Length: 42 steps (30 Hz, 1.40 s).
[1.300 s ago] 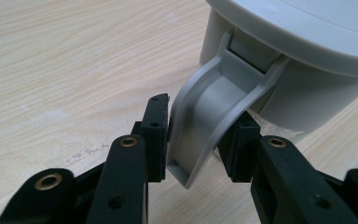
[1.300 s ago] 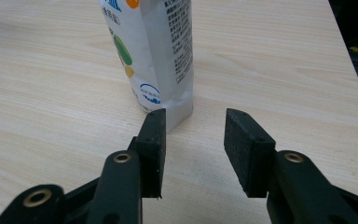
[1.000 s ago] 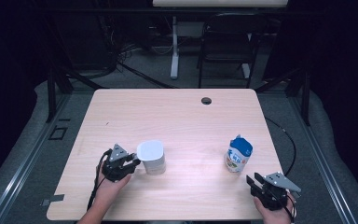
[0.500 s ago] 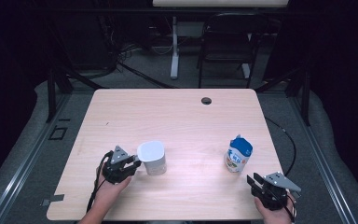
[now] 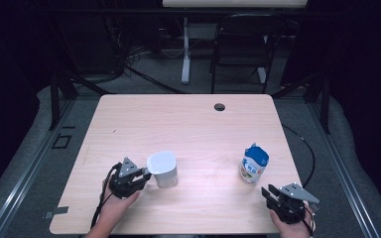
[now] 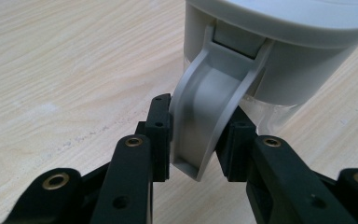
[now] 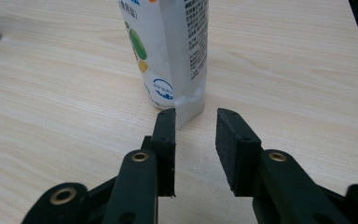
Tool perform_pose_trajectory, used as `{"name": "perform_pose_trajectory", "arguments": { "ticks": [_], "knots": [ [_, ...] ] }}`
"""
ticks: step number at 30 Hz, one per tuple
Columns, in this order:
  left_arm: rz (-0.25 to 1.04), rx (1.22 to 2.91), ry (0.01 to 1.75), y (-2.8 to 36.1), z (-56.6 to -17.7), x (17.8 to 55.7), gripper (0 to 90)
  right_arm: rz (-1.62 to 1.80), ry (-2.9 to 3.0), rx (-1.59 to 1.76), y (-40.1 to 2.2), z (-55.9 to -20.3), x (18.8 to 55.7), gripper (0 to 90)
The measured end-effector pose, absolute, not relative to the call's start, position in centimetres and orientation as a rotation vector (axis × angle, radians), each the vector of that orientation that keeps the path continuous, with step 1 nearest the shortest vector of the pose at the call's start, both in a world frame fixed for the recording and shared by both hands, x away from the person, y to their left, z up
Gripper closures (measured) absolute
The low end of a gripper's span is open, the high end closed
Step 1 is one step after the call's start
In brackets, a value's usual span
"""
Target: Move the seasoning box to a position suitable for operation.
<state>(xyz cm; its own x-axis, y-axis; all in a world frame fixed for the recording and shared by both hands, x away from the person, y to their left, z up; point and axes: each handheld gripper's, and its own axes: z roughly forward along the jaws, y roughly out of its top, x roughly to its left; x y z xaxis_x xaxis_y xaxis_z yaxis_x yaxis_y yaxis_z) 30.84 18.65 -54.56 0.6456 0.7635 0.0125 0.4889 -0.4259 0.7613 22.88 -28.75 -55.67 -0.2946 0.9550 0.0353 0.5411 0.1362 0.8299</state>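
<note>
Wooden worktop (image 5: 188,124). White lidded jug (image 5: 162,169) near front left, rigid plastic, likely light, smooth; best taken by handle (image 6: 205,116). Left claw (image 5: 146,174) clamped on handle. Carton (image 5: 253,163) front right, thin-walled, crushable. Right claw (image 7: 195,140) just narrowed, empty, short of carton.

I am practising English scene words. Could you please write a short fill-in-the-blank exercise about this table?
1. The left gripper is closed on the ____ of the grey jug.
2. The carton has a ____ cap.
3. The right gripper holds ____.
4. The carton stands ____ on the table.

Missing words: handle; blue; nothing; upright
</note>
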Motion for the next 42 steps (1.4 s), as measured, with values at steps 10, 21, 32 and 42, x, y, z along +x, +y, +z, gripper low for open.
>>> {"name": "perform_pose_trajectory", "arguments": {
  "ticks": [10,21,32,42],
  "knots": [
    [0.438,2.158,0.908,17.6,-54.3,29.5,69.8,1.068,1.927,1.407,-28.3,-55.3,22.5,67.8],
    [0.357,2.251,0.738,15.4,-53.9,27.8,69.8,1.065,1.988,1.334,-27.0,-54.9,22.4,66.4],
    [0.285,2.281,0.684,15.9,-53.7,28.0,68.9,1.069,2.064,1.265,-26.1,-55.0,22.3,65.6],
    [0.104,2.316,0.621,17.8,-51.1,28.2,54.4,1.049,2.125,1.170,-24.8,-54.2,22.0,64.5]
  ]
}}
